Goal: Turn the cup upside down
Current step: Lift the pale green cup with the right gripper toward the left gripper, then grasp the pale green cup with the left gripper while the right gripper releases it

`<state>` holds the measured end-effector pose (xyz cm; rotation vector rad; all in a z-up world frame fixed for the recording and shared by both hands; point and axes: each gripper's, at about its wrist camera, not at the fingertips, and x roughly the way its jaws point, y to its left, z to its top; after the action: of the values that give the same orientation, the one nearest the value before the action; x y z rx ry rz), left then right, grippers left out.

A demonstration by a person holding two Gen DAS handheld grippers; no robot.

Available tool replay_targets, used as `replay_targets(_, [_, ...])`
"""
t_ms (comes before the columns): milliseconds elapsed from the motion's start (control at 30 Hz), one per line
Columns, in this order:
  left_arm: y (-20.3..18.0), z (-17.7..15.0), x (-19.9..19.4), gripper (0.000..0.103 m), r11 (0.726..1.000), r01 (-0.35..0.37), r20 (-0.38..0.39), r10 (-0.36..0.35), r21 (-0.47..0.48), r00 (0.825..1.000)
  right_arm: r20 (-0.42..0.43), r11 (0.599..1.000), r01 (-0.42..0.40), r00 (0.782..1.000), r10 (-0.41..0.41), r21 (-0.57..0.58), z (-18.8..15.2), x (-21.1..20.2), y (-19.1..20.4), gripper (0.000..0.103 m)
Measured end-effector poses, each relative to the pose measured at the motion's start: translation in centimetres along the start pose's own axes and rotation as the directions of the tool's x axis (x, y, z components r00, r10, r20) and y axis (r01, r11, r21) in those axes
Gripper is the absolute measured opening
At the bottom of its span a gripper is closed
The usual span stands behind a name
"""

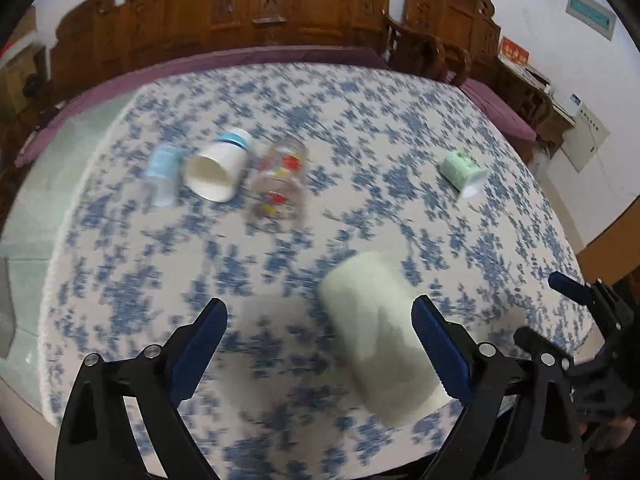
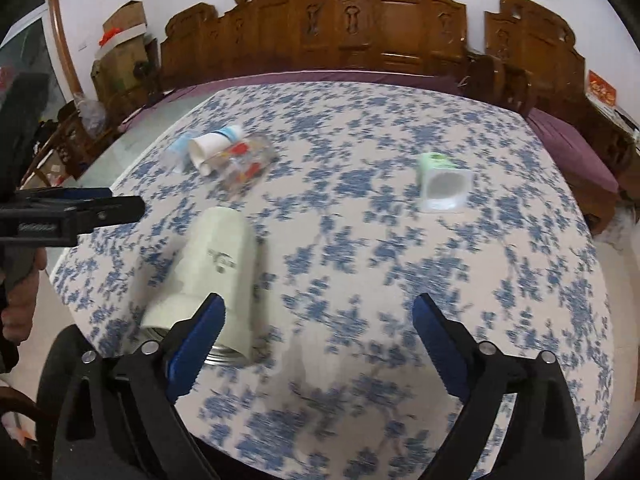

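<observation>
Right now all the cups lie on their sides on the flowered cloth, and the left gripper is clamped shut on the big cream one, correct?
Not quite. The left gripper is open, and the left wrist view shows the big cream cup lying free between its fingers. The cups do lie on their sides on the flowered cloth.

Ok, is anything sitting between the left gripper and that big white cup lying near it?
Nothing visible. The white cup lies on its side on the tablecloth, right by the left gripper, whose jaws are open. The other cups, like the glass one, lie farther back.
</observation>
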<state>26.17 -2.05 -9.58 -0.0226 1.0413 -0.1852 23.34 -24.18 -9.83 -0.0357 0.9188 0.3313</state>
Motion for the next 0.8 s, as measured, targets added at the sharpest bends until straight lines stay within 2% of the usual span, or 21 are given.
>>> replay_targets(200, [-3.1,1.0,3.8,0.087,1.0,0.001,-0.116,0.001,0.015,0.993,0.021,0.999,0.013,1.0,-0.014,0.044,-1.1,-0.5,-2.5,0.098])
replay_targets(400, [-3.3,1.4,6.8,0.088,1.0,-0.027,-0.225,0.025,-0.009,0.974,0.005,0.999,0.019,1.0,-0.019,0.043,-1.9,0.1,-3.7,0.098])
replay_targets(633, [-2.2,1.3,8.7,0.087,0.989,0.036,-0.311,-0.079,-0.142,0.947,0.002,0.998,0.013,1.0,-0.013,0.068,-2.2,0.0,-4.3,0.098])
replay_targets(800, [-2.9,1.3,9.7,0.087,0.987,0.038,-0.337,-0.088,-0.154,0.937,-0.001,0.998,0.014,1.0,-0.014,0.058,-2.3,0.2,-4.1,0.098])
